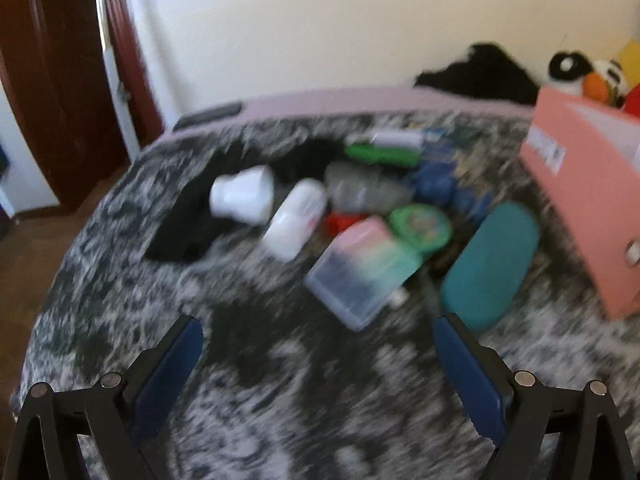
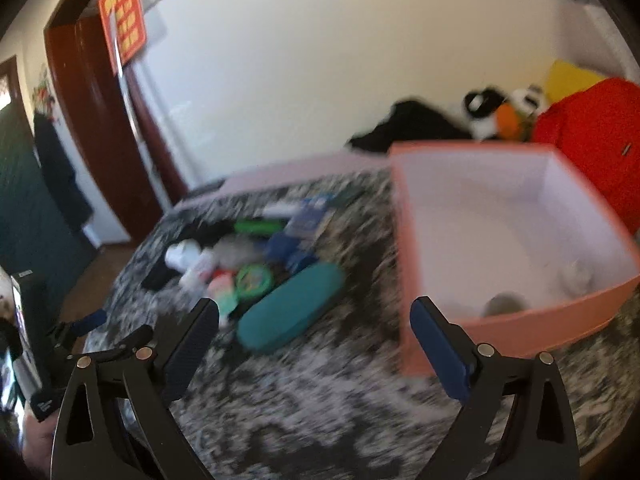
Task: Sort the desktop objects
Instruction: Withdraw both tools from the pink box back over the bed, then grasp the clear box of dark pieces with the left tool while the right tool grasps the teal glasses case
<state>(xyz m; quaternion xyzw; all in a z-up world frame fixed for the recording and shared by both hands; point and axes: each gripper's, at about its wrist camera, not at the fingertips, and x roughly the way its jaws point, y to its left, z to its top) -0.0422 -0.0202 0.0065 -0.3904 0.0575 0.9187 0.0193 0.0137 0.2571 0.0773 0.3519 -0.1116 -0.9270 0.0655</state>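
Observation:
Both views are motion-blurred. A heap of small objects lies on the black-and-white patterned table (image 1: 280, 380): a white cup (image 1: 242, 194) on its side, a white bottle (image 1: 296, 216), a pastel plastic case (image 1: 362, 268), a round green tin (image 1: 420, 226), a teal glasses case (image 1: 490, 266) (image 2: 290, 316), a green item (image 1: 380, 154) and blue items (image 1: 434, 182). My left gripper (image 1: 318, 332) is open, short of the heap, holding nothing. My right gripper (image 2: 314, 316) is open, between the teal case and the pink box (image 2: 512, 240).
The pink box stands open at the right with two small pale objects (image 2: 506, 304) on its floor. Behind the table are black cloth (image 2: 404, 128), plush toys (image 2: 500, 114) and a red bag (image 2: 596, 128). A brown door (image 2: 92, 120) is at left. The other gripper's handle (image 2: 68, 340) shows lower left.

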